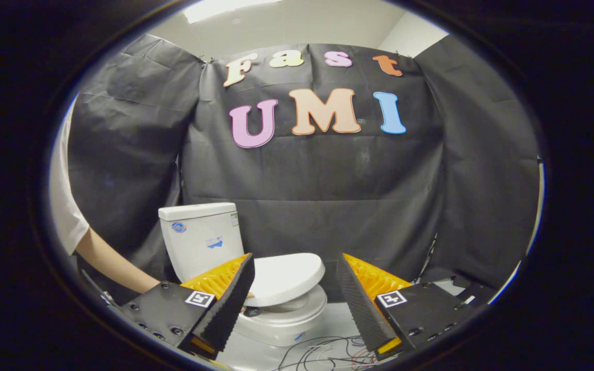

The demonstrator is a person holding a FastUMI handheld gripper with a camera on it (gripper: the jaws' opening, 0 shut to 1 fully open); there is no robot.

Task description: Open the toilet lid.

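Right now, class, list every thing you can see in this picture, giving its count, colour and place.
toilet lid: one, white, down over the bowl, between the fingers and just beyond them
toilet bowl: one, white, under the lid
cistern: one, white, behind the lid, against the black cloth wall
wires: a loose tangle, dark and red, on the pale floor ahead of the bowl
person's arm: one, bare below a white sleeve, beside the cistern
gripper: one, fingers spread open, holding nothing

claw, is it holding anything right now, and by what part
Nothing is held. The claw is open, its fingers apart, with the toilet lid beyond them, slightly raised but not gripped.
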